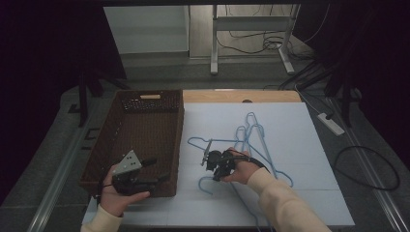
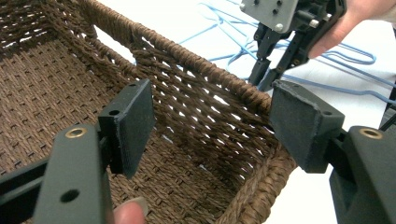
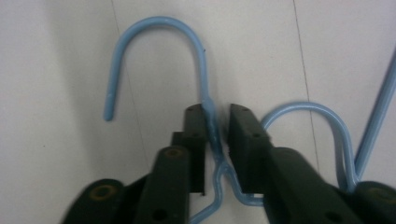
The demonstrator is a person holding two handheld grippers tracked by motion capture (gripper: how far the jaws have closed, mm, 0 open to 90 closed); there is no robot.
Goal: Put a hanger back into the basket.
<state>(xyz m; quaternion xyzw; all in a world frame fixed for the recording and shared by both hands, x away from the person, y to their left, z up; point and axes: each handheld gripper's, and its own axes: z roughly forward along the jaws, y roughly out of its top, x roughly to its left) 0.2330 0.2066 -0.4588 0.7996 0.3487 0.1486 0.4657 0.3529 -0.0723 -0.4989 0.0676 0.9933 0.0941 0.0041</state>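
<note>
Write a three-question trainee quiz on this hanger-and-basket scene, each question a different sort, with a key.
1. True or false: the right gripper has the twisted neck of a light blue wire hanger between its jaws.
2. Multiple choice: the left gripper is placed a) over the white foam board, b) astride the side wall of the dark brown woven basket, c) on a hanger.
3. Fill in: the remaining blue wire hangers lie on the board, to the ____ of the basket in the high view.

Key: 1 true; 2 b; 3 right.
</note>
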